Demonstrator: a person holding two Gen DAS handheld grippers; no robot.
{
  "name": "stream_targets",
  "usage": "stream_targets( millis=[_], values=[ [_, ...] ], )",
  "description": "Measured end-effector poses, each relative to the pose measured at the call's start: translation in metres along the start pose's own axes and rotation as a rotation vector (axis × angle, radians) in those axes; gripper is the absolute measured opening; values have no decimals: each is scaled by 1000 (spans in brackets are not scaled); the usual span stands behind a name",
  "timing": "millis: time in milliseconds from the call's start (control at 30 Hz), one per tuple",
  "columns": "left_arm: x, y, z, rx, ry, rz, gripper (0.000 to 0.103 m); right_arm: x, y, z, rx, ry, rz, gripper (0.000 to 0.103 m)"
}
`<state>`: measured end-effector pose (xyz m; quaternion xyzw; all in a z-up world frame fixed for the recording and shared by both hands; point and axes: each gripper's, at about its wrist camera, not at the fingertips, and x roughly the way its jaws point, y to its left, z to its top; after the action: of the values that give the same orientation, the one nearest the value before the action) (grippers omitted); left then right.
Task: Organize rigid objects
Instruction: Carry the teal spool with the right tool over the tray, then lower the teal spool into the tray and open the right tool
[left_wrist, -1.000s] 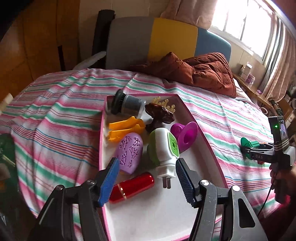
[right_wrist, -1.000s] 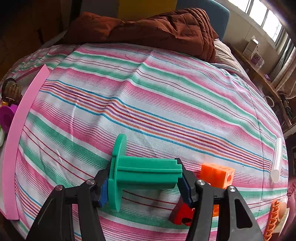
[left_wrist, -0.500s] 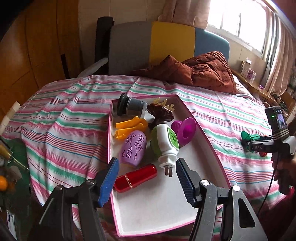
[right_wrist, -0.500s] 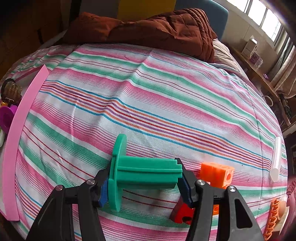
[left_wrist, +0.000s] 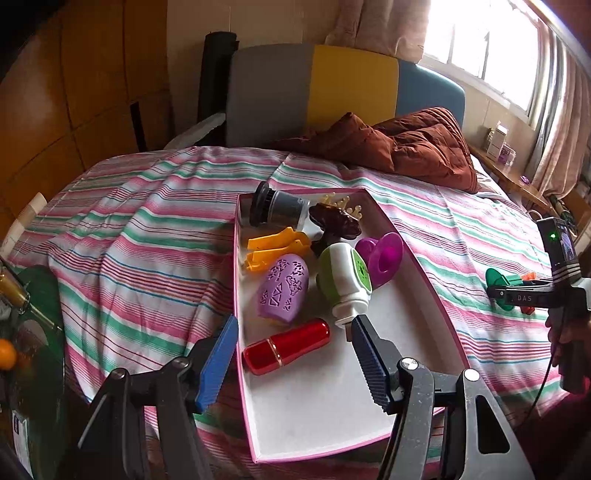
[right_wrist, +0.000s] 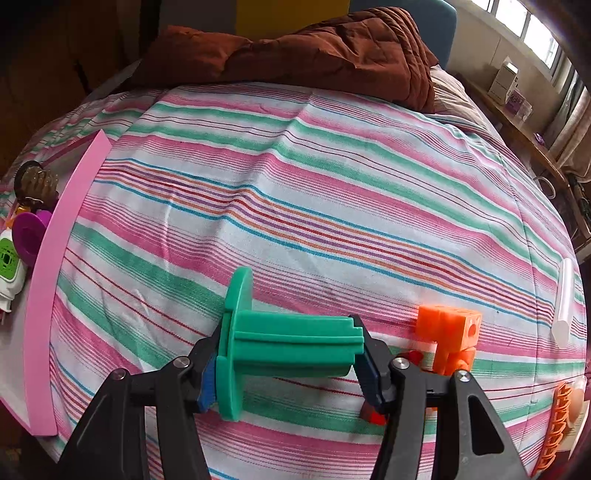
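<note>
A pink-rimmed white tray (left_wrist: 439, 317) lies on the striped bed and holds a red tube (left_wrist: 286, 347), a purple shell (left_wrist: 283, 291), a green-and-white plug device (left_wrist: 345, 282), a magenta spool (left_wrist: 384, 254), yellow clips (left_wrist: 275, 249), a dark jar (left_wrist: 279, 208) and a brown figure (left_wrist: 334, 221). My left gripper (left_wrist: 291, 350) hovers open over the tray's near end, nothing between its fingers. My right gripper (right_wrist: 286, 365) is shut on a green spool (right_wrist: 288, 345), end to end, just above the bedspread. In the left wrist view that spool (left_wrist: 496, 277) shows at the far right.
An orange block toy (right_wrist: 448, 332) and a red piece (right_wrist: 373, 417) lie right of the green spool. A white stick (right_wrist: 565, 302) and an orange comb-like piece (right_wrist: 556, 424) sit near the right edge. A brown quilt (right_wrist: 314, 48) lies at the bed's head. A glass table (left_wrist: 26, 354) stands left.
The left gripper has pulled back from the tray, so more of the tray's near end shows. The right gripper has kept its hold on the green spool in place.
</note>
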<state>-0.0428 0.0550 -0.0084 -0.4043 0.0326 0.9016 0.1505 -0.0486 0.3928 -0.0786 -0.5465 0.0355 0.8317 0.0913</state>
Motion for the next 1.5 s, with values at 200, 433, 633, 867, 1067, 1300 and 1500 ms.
stream_targets(
  millis=[200, 433, 633, 867, 1067, 1300, 1500],
  values=[
    [0, 12, -2, -31, 1, 4, 64, -27, 36, -4, -56, -45, 112, 60],
    [-1, 23, -5, -64, 0, 12, 64, -77, 109, 2, -213, -157, 262, 60],
    [-2, 29, -5, -75, 0, 10, 64, -84, 170, 4, -330, -167, 299, 60],
    [2, 34, -8, -84, 17, 9, 64, -54, 203, 5, -384, -113, 246, 60],
    [3, 35, -10, -90, 17, 7, 64, -30, 224, 1, -532, -69, 187, 60],
    [2, 36, -10, -94, 14, 14, 64, -28, 221, 3, -500, -64, 201, 61],
    [1, 37, -10, -98, 14, 20, 64, -36, 216, -3, -476, -60, 245, 70]
  ],
)
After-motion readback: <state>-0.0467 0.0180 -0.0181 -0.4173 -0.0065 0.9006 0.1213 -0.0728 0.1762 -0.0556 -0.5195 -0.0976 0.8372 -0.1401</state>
